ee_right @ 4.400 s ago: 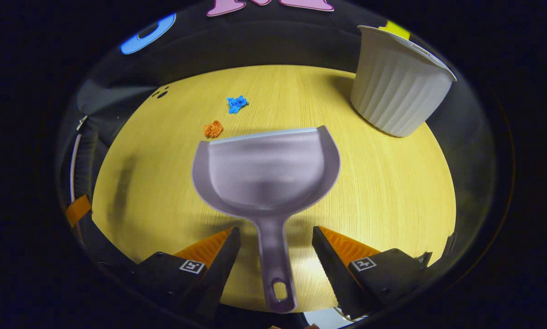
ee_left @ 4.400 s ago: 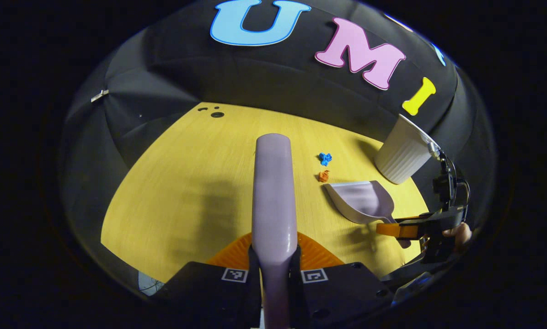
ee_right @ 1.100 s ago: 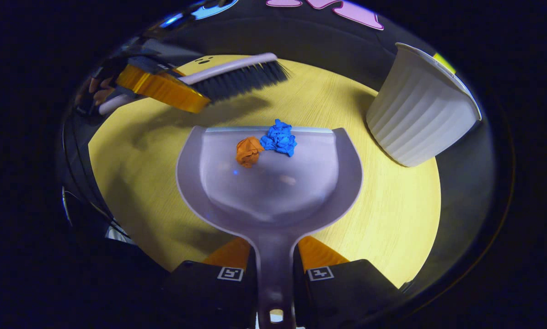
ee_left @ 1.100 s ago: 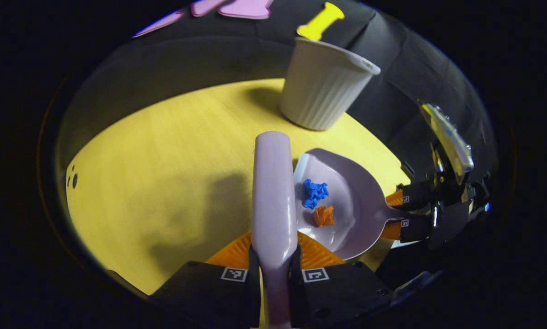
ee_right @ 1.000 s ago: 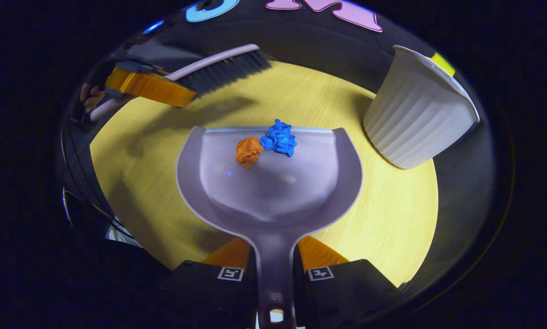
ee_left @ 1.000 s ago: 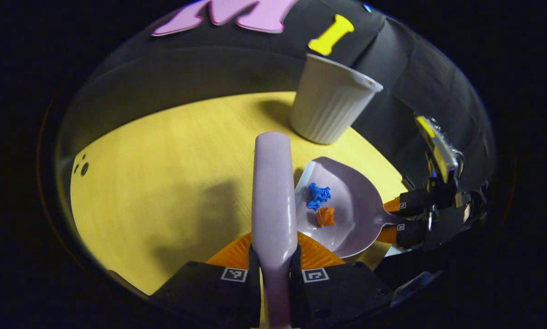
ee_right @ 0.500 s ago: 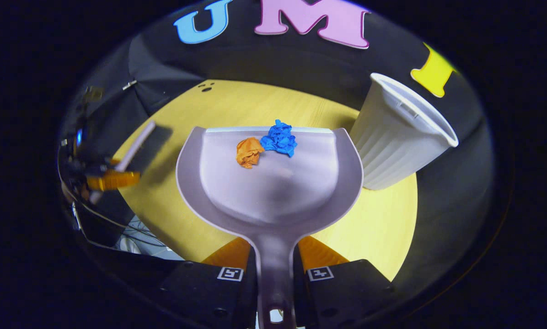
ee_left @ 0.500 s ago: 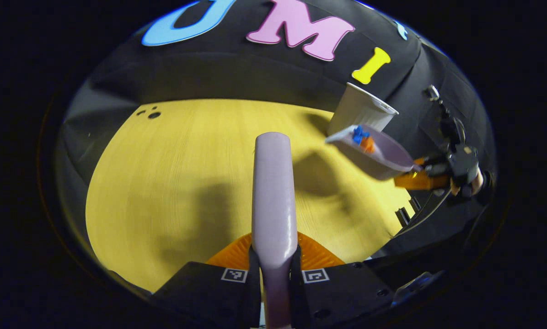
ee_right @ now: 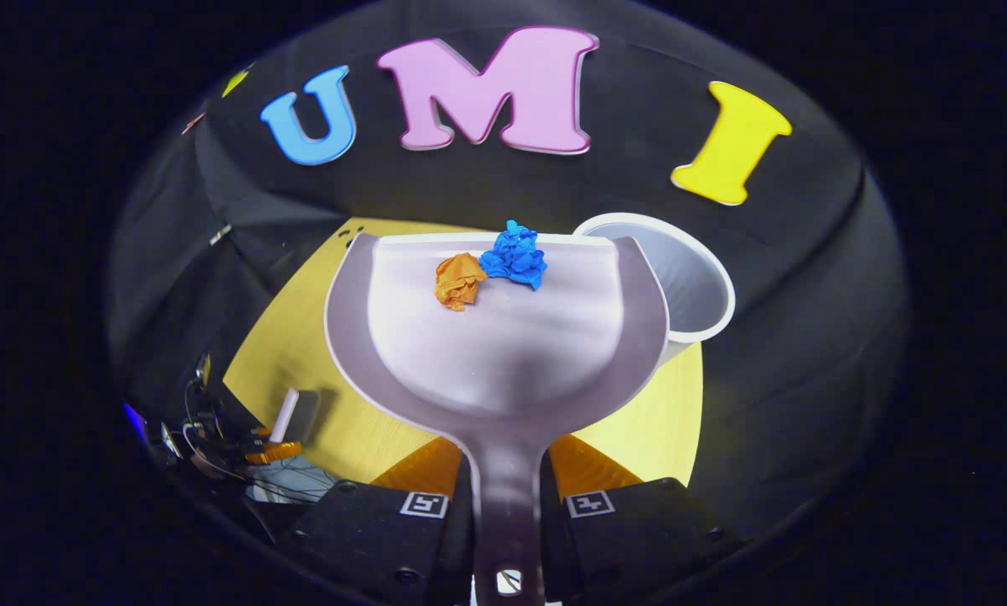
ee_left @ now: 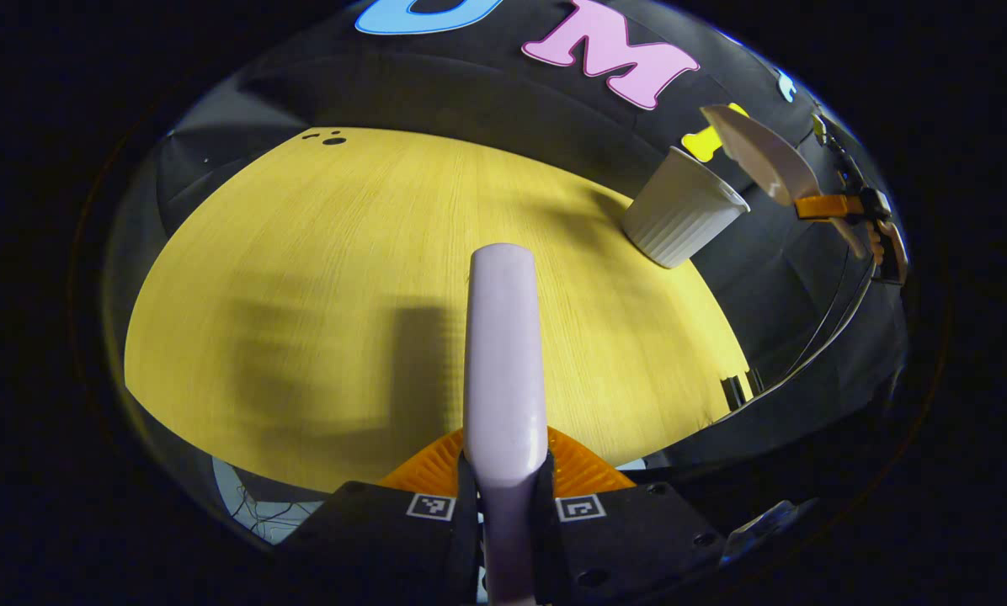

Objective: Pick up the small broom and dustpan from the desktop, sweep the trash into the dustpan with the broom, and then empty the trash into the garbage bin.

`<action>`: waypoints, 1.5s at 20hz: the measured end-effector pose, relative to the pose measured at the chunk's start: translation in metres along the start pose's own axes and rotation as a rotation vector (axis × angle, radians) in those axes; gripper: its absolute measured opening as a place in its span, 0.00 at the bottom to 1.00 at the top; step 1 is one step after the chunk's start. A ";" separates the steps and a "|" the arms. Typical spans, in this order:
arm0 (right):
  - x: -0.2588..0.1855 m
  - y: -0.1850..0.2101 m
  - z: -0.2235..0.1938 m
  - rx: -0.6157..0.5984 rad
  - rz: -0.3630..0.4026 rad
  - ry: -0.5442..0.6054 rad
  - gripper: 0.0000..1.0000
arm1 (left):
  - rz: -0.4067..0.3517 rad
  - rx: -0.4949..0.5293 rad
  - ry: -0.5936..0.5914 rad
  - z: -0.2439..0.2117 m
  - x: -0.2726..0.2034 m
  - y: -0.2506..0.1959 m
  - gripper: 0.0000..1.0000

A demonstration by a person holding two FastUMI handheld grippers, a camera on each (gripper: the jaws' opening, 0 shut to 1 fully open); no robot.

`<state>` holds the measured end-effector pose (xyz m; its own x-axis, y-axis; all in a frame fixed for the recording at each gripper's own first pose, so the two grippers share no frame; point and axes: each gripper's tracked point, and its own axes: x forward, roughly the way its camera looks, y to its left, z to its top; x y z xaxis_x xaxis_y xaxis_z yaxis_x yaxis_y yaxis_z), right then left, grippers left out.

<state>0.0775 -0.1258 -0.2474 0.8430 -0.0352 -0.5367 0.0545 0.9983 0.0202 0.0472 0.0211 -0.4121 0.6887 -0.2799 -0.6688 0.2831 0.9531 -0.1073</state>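
Right gripper view: right gripper point(ee_right: 506, 505) clamped on smooth lilac dustpan point(ee_right: 495, 337) handle, scoop raised beside ribbed white garbage bin point(ee_right: 693, 286), partly overlapping its round rim. Crumpled orange paper wad point(ee_right: 457, 280) and blue paper wad point(ee_right: 514, 255) touching near pan's straight front lip. Left gripper view: left gripper point(ee_left: 503, 497) clenched on glossy rounded broom point(ee_left: 503, 370) back, above wood-grain yellow desktop point(ee_left: 343, 278), well apart from bin.

Yellow wooden tabletop point(ee_left: 318, 278) — small dark holes point(ee_left: 328, 139) at its far edge
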 end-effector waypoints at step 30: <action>0.014 -0.085 0.008 -0.499 -0.719 -0.040 0.34 | 0.205 0.004 -0.078 0.102 -0.042 0.033 0.29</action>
<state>0.0889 -0.2117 -0.2501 0.7128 -0.6561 -0.2477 0.3473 0.6371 -0.6881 0.0961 0.0521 -0.3125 0.7815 -0.0884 -0.6177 0.1342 0.9906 0.0279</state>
